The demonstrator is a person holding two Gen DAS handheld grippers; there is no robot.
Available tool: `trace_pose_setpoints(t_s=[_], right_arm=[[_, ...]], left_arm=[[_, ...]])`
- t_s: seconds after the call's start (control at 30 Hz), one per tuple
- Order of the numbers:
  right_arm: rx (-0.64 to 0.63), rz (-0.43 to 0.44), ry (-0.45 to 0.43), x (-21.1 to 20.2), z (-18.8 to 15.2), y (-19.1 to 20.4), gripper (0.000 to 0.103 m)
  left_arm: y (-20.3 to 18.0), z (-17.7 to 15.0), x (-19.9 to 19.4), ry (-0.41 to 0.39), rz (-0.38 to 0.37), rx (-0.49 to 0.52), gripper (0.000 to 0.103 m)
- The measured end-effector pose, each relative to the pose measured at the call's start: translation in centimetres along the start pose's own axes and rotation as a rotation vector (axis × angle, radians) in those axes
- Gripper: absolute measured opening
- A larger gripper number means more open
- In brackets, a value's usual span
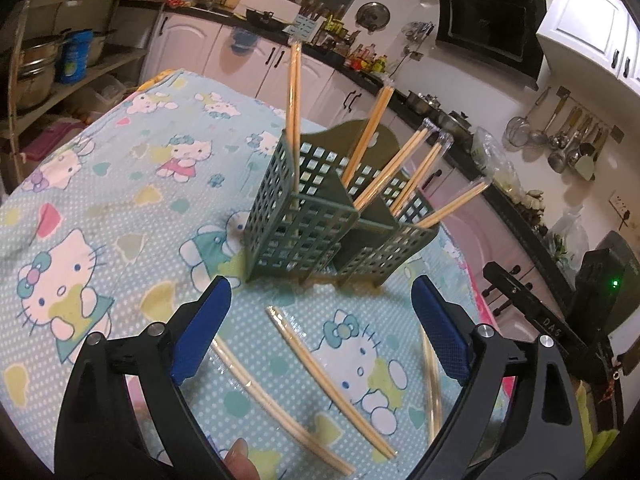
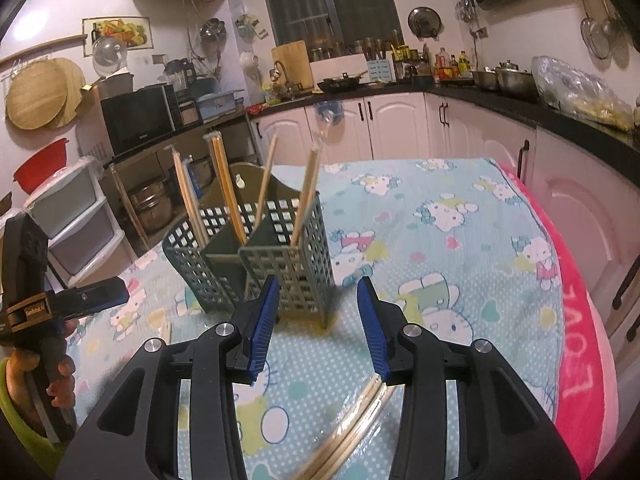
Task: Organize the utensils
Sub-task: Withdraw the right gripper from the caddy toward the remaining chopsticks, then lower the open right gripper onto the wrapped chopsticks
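Chopsticks [image 1: 328,380] lie between the open left hand-held gripper [image 1: 320,312] fingers

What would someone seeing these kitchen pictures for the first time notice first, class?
First, the green lattice utensil holder standing on the cartoon-cat tablecloth, with wrapped chopstick pairs fanning out of its compartments. Next, more wrapped pairs lying flat on the cloth in front of it, between the left gripper's wide-open blue pads. The right gripper hangs open over another pair.
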State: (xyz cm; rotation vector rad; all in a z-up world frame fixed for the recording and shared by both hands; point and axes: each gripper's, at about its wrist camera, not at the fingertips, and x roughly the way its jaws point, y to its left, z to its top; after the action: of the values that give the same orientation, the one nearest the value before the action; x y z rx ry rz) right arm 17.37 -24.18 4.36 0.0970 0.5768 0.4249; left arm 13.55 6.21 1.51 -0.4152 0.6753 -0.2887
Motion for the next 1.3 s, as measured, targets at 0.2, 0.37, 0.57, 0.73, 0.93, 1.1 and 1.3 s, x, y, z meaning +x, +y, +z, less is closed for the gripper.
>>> trace_pose_setpoints(t_s=[0.2,0.37,0.57,0.73,0.93,1.1,1.3], right_arm=[[0.013,-0.007,0.037,0.5,-1.3,-0.8,0.039],[0.028,-0.02,0.074,1.2,-2.3,-1.6,0.039],[0.05,-0.04,0.128,1.9,-3.3,-2.9,0.039],[0.078,-0.046,0.186,2.8,-4.2,-4.0,0.039],[0.127,-0.05,0.243,4.1,-4.7,-5.3,0.039],[0.183,-0.072,0.279,5.2,-4.9,-6.8,0.033],[0.251,-0.061,0.317,6.8,-5.0,-8.4,0.027]], left_arm=[[0.4,-1.3,0.9,0.026,0.024,-0.005,0.083],[0.4,-2.3,1.5,0.028,0.087,0.03,0.084],[1.4,-3.0,2.1,0.049,0.15,0.032,0.084],[2.3,-3.6,2.7,0.073,0.188,0.033,0.084],[3.4,-4.3,3.4,0.124,0.168,-0.002,0.055],[4.2,-4.5,3.7,0.151,0.142,-0.04,0.034],[4.8,-4.3,4.0,0.156,0.135,-0.061,0.032]])
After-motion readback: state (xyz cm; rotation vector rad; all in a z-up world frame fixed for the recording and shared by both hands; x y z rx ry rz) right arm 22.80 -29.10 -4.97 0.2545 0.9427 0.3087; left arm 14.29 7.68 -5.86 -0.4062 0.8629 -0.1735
